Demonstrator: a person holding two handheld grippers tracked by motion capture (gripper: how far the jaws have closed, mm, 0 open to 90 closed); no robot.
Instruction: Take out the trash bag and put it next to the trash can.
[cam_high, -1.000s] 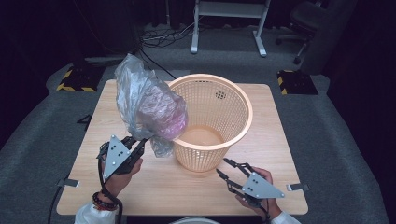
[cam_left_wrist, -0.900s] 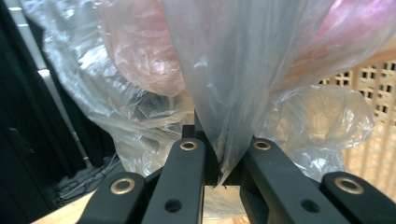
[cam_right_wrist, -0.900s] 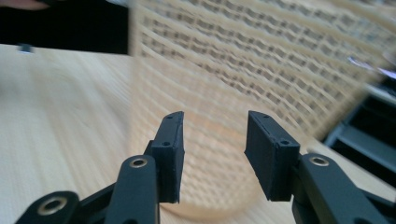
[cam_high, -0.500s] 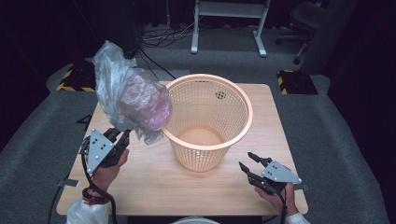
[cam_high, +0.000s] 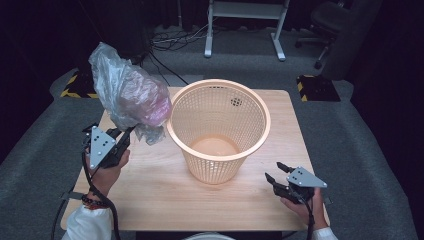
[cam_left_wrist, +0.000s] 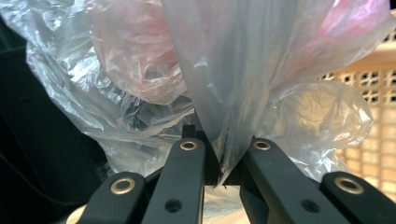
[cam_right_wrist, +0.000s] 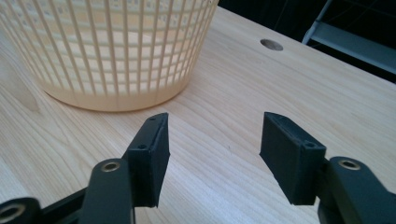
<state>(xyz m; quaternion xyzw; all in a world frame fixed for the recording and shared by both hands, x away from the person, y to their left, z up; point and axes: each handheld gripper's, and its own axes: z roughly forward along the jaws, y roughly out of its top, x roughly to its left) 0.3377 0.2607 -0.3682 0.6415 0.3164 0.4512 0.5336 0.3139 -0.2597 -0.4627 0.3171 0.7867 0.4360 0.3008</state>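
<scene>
Two hand-held grippers are shown at the near edge of the wooden table (cam_high: 150, 200): the right gripper (cam_high: 276, 176) is held low over the bare wood, near the basket's base, with its jaws spread apart and nothing between them. The left gripper (cam_high: 124, 136) is raised at the near left, its jaws pinched on a gathered fold of a crumpled clear plastic bag (cam_high: 131, 97) with pink showing inside, which is held up above the table just left of the peach lattice basket (cam_high: 218, 131) standing upright at the table's middle.

Left tongs (cam_high: 123, 136) clamped, right tongs (cam_high: 275, 172) agape.
</scene>
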